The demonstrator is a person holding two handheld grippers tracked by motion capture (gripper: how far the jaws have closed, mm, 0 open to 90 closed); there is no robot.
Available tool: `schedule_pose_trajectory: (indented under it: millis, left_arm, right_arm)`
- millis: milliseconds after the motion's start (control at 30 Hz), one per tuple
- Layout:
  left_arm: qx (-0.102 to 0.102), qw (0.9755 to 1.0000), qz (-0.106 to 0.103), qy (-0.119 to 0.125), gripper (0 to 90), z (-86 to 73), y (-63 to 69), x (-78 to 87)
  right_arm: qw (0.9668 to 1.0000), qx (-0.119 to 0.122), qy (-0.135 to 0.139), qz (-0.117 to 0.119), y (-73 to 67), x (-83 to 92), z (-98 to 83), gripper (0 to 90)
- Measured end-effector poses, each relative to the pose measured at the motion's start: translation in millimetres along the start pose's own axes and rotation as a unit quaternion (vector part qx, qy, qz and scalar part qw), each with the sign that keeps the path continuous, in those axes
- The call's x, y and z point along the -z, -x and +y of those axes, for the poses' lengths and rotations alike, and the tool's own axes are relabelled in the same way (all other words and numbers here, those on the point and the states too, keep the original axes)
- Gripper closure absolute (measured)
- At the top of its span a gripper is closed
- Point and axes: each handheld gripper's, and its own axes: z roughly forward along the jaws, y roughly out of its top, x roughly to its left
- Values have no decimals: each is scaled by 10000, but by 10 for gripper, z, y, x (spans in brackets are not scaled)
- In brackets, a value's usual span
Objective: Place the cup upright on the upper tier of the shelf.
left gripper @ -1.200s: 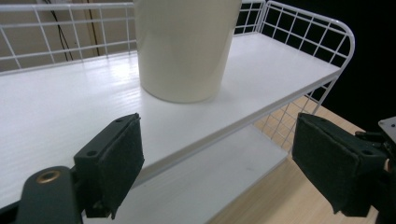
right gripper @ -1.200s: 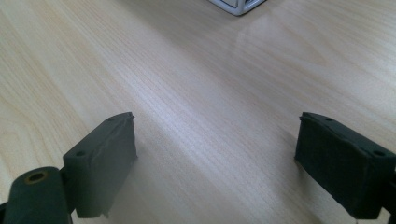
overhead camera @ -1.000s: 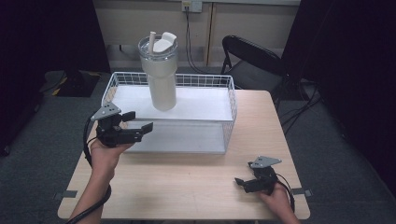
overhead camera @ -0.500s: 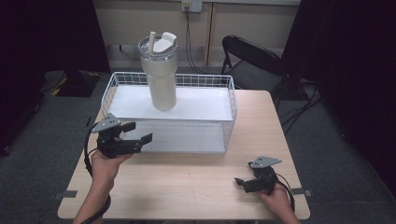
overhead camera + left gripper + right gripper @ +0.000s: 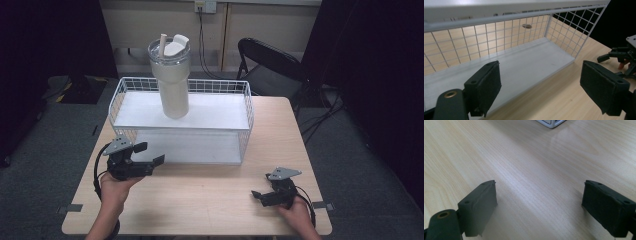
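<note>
A pale wooden tabletop [image 5: 210, 195] is being viewed from above, and a white wire rack [image 5: 247, 107] with two levels is standing on its far half. A tall cream tumbler [image 5: 172, 80] with a lid and a straw is standing upright on the rack's upper shelf, toward its left part. The lower shelf [image 5: 524, 67] is lying bare beneath it, open toward the person.

The left gripper [image 5: 145, 161] is being held by the left hand [image 5: 114, 186] just off the rack's near left corner, above the tabletop. Its jaws are being kept spread wide, with nothing between them, and they are being pointed toward the rack's lower opening. In the left gripper view, the lower shelf and the wire mesh of the back wall are being seen between and beyond the two black pads [image 5: 487, 86].

The right gripper [image 5: 265, 196] is being held low by the right hand [image 5: 295, 215] near the tabletop's near right corner, well apart from the rack. Its jaws are also being kept spread, empty, and directed leftward across the bare wood. In the right gripper view, wood grain is being seen between the pads [image 5: 480, 206], and a corner of the rack [image 5: 551, 123] is being caught at the top edge.

A black folding chair [image 5: 270, 62] is standing behind the tabletop on the right, and cables are hanging from a wall outlet [image 5: 206, 6] beyond it.
</note>
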Motion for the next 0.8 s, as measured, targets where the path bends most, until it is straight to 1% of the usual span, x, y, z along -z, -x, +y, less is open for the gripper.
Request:
schedule_pose_trajectory:
  millis: [67, 133, 167, 200, 233, 267, 300, 333, 400, 433, 533, 567, 600, 633, 667, 700, 733, 767, 800]
  left_arm:
    - [85, 10000, -30, -33, 165, -84, -3, -16]
    - [87, 9999, -22, -51, 165, -110, -5, -21]
    - [95, 9999, -41, -60, 165, -159, -7, -33]
    - [95, 9999, -41, -60, 165, -159, -7, -33]
    - [109, 9999, -38, -77, 165, -212, -3, -49]
    - [109, 9999, -38, -77, 165, -212, -3, -49]
    - [145, 9998, -39, -103, 165, -271, 1, -68]
    - [145, 9998, -39, -103, 165, -271, 1, -68]
    - [163, 9998, -64, -124, 165, -335, 5, -98]
    - [173, 9997, -64, -181, 165, -401, 17, -129]
    - [134, 9996, -50, -262, 165, -464, 27, -161]
    - [162, 9995, -82, -264, 165, -503, 35, -182]
    - [160, 9994, -87, -292, 165, -524, 39, -192]
    - [148, 9993, -106, -331, 165, -576, 49, -218]
    - [148, 9993, -106, -331, 165, -576, 49, -218]
    - [92, 9991, -100, -390, 165, -623, 60, -244]
    - [92, 9991, -100, -390, 165, -623, 60, -244]
    - [58, 9988, -127, -466, 165, -670, 69, -271]
    - [58, 9988, -127, -466, 165, -670, 69, -271]
  right_arm:
    - [10000, 1, 0, 0, 0, 0, 0, 117]
    - [10000, 1, 0, 0, 0, 0, 0, 117]
    - [10000, 1, 0, 0, 0, 0, 0, 117]
    - [10000, 1, 0, 0, 0, 0, 0, 117]
    - [10000, 1, 1, -1, 0, 0, 0, 117]
    - [10000, 0, 0, 0, 0, 0, 0, 117]
    - [10000, 0, -1, 2, 0, 0, 0, 117]
    - [10000, 0, -1, 2, 0, 0, 0, 117]
    - [10000, -1, 0, -2, 0, 0, 0, 117]
    - [10000, 0, 0, 0, 0, 0, 0, 117]
    - [10000, 0, 1, 0, 0, 0, 0, 117]
    - [10000, 0, 1, 0, 0, 0, 0, 117]
    - [10000, -1, 0, 0, 0, 0, 0, 117]
    - [10000, -1, 1, 0, 0, 0, 0, 117]
    - [10000, -1, 1, 0, 0, 0, 0, 117]
    - [10000, 0, 1, 0, 0, 0, 0, 117]
    - [10000, 0, 1, 0, 0, 0, 0, 117]
    - [10000, -1, 0, 1, -1, 0, 0, 117]
    - [10000, -1, 0, 1, -1, 0, 0, 117]
